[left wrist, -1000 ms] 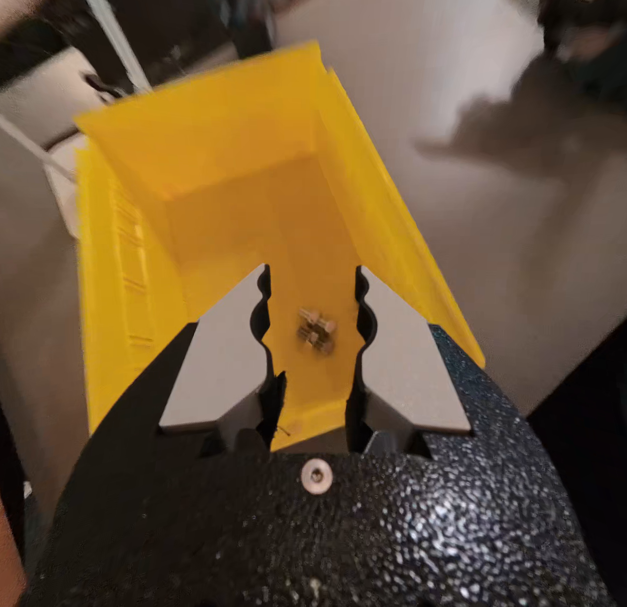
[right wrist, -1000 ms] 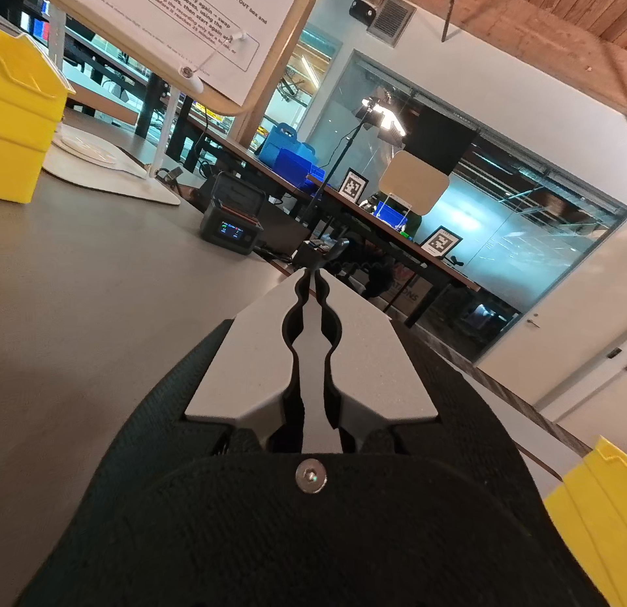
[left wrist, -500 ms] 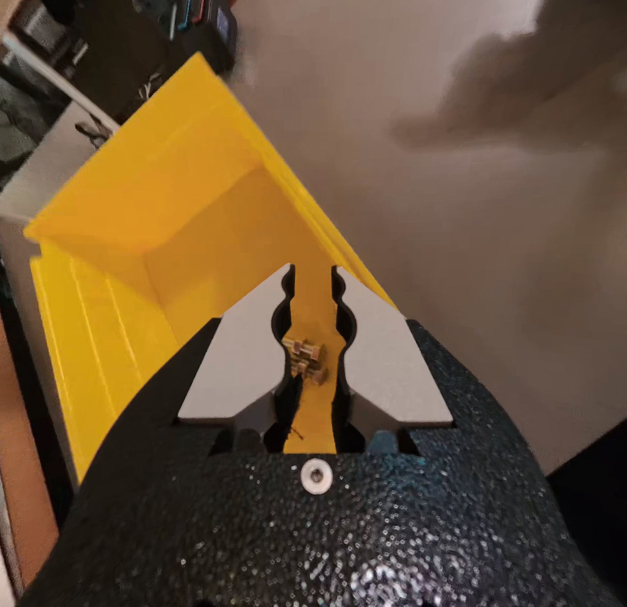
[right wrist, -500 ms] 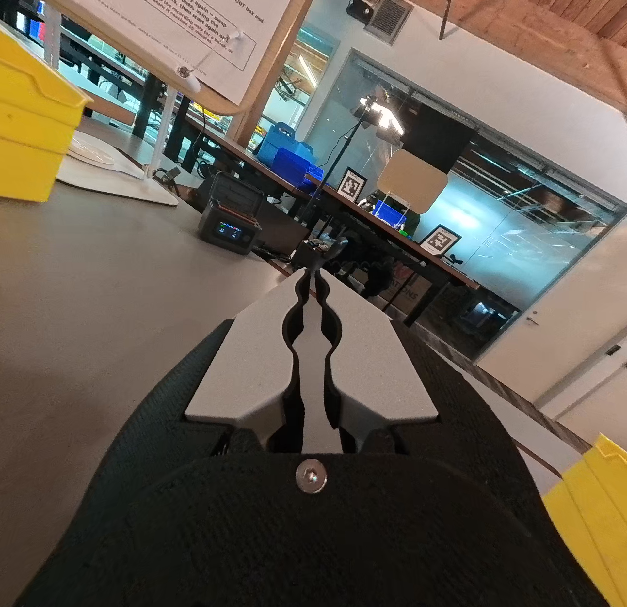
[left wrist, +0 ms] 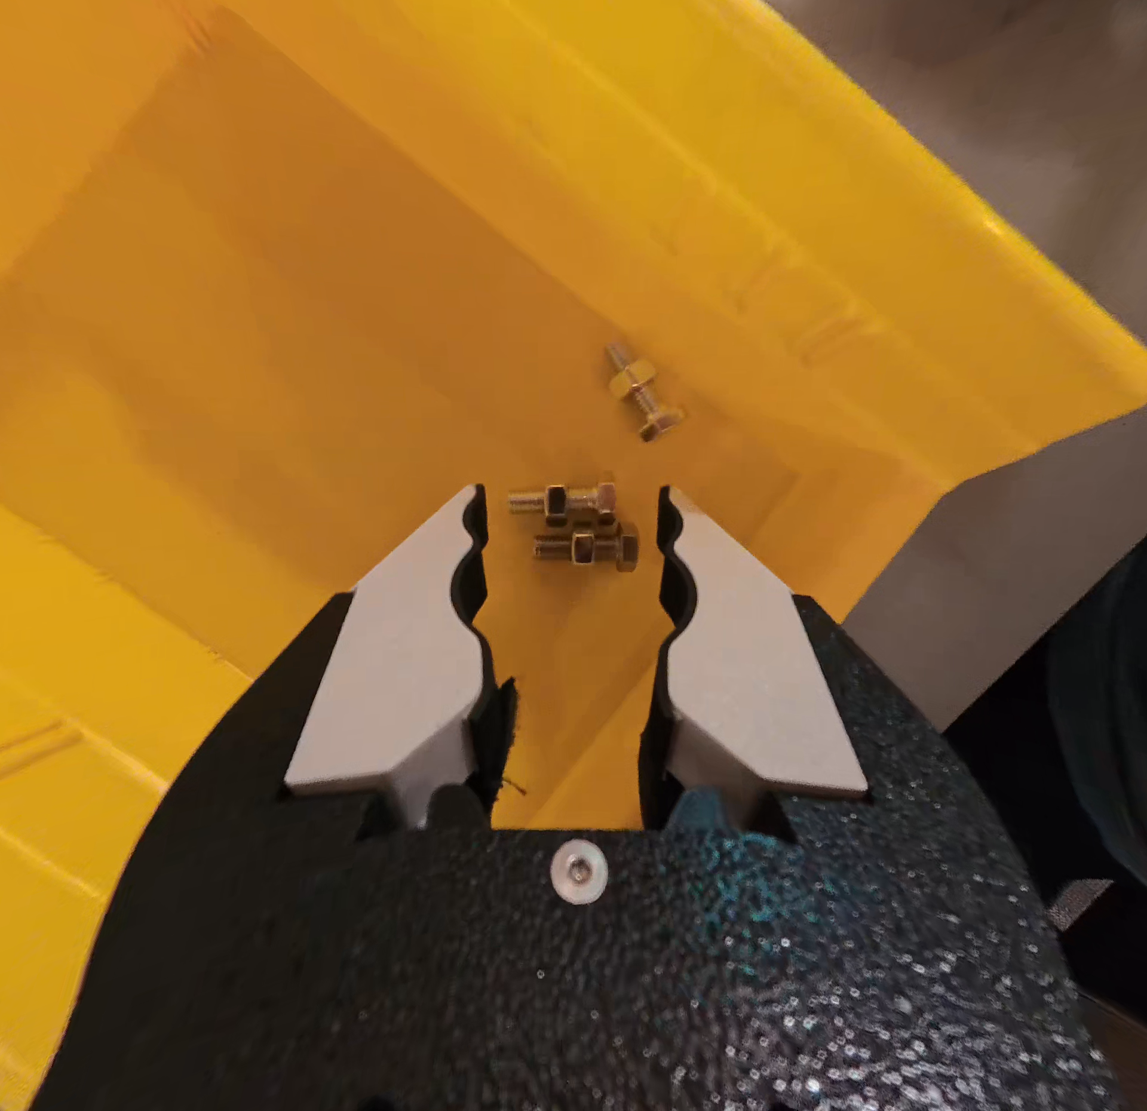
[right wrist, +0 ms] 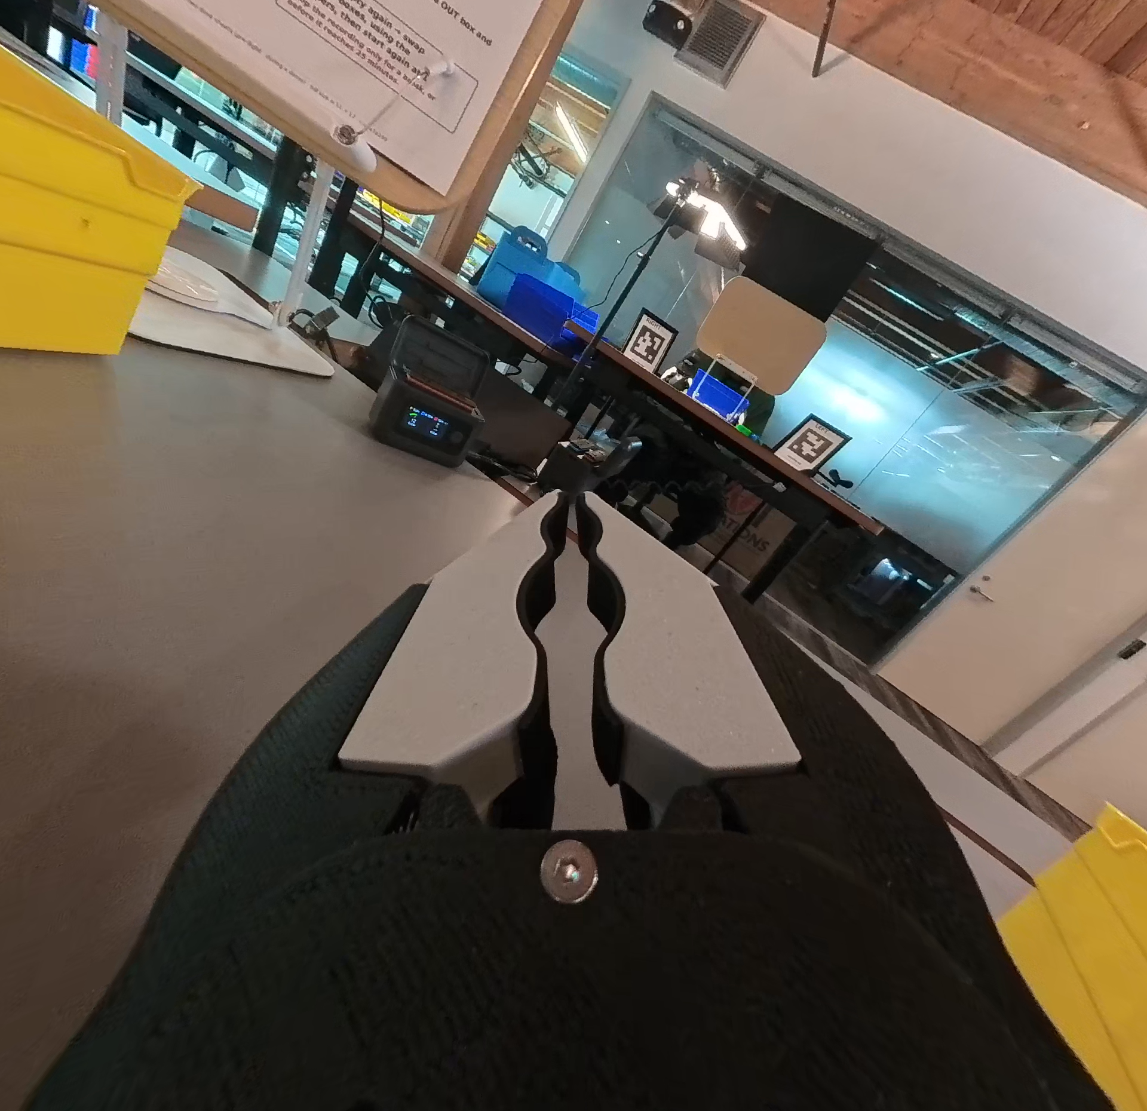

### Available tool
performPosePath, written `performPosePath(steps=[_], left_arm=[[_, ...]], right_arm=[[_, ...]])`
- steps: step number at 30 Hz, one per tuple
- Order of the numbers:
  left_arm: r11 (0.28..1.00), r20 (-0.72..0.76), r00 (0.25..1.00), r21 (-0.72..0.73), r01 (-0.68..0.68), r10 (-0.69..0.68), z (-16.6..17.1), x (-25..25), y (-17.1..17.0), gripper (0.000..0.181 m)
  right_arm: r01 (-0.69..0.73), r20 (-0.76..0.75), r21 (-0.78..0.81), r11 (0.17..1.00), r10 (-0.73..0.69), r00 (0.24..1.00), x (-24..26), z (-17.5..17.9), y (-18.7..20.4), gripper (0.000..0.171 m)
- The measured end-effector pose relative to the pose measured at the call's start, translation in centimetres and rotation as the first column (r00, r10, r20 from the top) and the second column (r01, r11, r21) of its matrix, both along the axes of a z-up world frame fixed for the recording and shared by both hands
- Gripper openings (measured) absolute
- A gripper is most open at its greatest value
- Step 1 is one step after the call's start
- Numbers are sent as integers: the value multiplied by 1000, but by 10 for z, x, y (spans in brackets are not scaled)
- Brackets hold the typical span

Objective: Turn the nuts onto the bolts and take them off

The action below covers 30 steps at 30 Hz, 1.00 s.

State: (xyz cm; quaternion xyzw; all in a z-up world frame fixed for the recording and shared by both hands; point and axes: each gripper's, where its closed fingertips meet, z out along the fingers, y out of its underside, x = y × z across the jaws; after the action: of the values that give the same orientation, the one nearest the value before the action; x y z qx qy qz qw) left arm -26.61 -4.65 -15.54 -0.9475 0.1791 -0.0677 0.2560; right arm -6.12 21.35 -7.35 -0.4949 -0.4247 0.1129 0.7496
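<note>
In the left wrist view, three brass bolts with nuts on them lie on the floor of a yellow bin (left wrist: 310, 274). Two bolts (left wrist: 574, 526) lie side by side just ahead of my left gripper (left wrist: 572, 498), which is open and empty, its fingertips on either side of them. The third bolt (left wrist: 642, 392) lies apart, farther in. My right gripper (right wrist: 570, 503) is shut and empty, resting low over the grey table (right wrist: 186, 522), pointing away from the bins.
The same yellow bin (right wrist: 74, 243) stands at the far left of the table. The corner of a second yellow bin (right wrist: 1092, 932) is at the lower right. A sign on a white stand (right wrist: 236, 336) and a small dark device (right wrist: 428, 411) stand at the table's back edge. Some 35 cm of space lies between my two pairs of fingers.
My left gripper has gone down into the yellow bin and opened wider around the two bolts. The third bolt has come into view. My right gripper has stayed shut and almost still.
</note>
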Motion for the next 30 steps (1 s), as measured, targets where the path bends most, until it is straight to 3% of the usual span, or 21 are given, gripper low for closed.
performPosePath(steps=[12,16,18,21,24,27,30], left_arm=[[999,-47,999,-46,-13,10,-18,-2,0,47],[998,-55,998,-55,-11,8,-22,-5,0,37],[1000,-126,992,-26,2,-5,-19,-11,1,37],[996,-245,969,89,-5,26,9,-23,12,37],[955,-264,961,296,7,75,67,-11,35,37],[911,-263,964,405,74,39,117,36,56,37],[893,-387,911,344,288,-145,122,111,76,37]], right_arm=[[-8,3,1,1000,8,1000,-1,0,-1,1],[-13,-4,-3,1000,13,1000,-1,0,-1,1],[-15,-9,-6,1000,15,1000,0,1,-1,1],[-16,-20,-12,1000,16,1000,0,2,0,0],[-22,-35,-21,1000,22,999,0,3,0,0],[-20,-51,-28,999,19,999,0,4,1,0],[-8,-108,-60,998,2,994,8,9,7,0]])
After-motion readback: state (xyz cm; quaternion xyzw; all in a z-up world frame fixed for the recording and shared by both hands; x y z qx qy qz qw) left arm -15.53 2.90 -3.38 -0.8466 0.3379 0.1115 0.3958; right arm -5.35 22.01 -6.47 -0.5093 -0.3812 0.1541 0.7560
